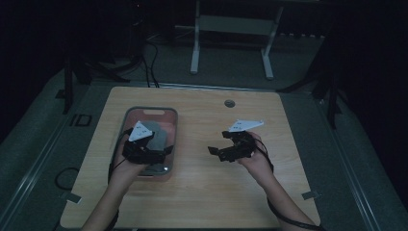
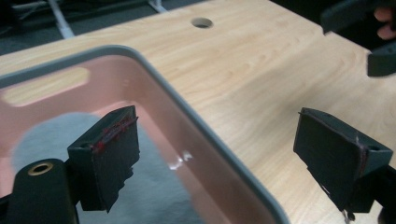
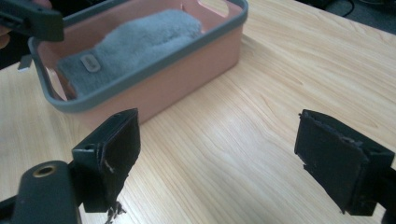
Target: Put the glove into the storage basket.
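Note:
A pink bin with a grey rim [image 1: 150, 109] stands on the left half of the wooden table, with a grey cloth [image 1: 161, 134] lying in it. My left gripper [image 1: 161, 151] hovers over the bin's near right part. In the left gripper view its jaws [image 2: 217, 144] stand wide apart, astride the rim [image 2: 187, 116], with the cloth [image 2: 154, 186] below and nothing between them. My right gripper [image 1: 214, 151] is held over the bare table to the right of the bin, pointing toward it. Its jaws [image 3: 217, 144] are open and empty, facing the bin [image 3: 154, 65] and the cloth [image 3: 140, 39].
The table [image 1: 216, 192] has a round cable hole [image 1: 229, 103] near its far edge. Behind the table, white frame legs [image 1: 195, 48] stand on the grey floor, and cables [image 1: 151, 62] run at the far left. The surroundings are dark.

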Demonstrator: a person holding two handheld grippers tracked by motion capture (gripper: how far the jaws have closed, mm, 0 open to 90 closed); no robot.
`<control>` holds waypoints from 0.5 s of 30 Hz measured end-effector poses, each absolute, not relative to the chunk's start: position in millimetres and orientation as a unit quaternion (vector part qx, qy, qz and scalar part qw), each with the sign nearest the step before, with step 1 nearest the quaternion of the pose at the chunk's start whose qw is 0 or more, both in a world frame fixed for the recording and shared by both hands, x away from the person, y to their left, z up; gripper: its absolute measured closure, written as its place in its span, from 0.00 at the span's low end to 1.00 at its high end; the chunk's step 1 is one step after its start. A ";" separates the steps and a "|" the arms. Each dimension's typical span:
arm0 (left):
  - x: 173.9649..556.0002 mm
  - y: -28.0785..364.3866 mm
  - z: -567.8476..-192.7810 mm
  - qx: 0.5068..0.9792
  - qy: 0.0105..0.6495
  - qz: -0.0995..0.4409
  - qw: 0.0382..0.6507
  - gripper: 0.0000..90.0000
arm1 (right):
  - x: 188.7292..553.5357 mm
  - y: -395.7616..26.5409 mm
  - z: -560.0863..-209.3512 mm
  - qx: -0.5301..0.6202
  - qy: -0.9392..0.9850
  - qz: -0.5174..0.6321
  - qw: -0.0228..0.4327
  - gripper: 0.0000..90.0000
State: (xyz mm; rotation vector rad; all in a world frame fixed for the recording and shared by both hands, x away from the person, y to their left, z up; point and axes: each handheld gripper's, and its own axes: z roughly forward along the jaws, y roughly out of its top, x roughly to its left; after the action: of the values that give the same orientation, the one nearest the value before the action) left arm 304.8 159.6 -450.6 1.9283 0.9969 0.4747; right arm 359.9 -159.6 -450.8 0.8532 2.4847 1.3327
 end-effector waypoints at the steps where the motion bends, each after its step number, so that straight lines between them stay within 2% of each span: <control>1: 304.8 159.6 -450.6 0.778 0.402 0.191 0.444 0.16 | 359.9 -159.6 -450.8 0.288 0.839 0.450 0.098 0.16; 15: 298.0 116.4 -461.5 0.799 0.348 0.175 0.459 0.16 | 348.5 -196.1 -467.0 0.306 0.836 0.446 0.092 0.16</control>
State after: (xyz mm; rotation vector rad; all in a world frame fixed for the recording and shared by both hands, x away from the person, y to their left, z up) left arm 298.0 116.4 -461.5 1.9678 0.8565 0.4309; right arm 348.5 -196.1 -467.0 0.9072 2.4828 1.3245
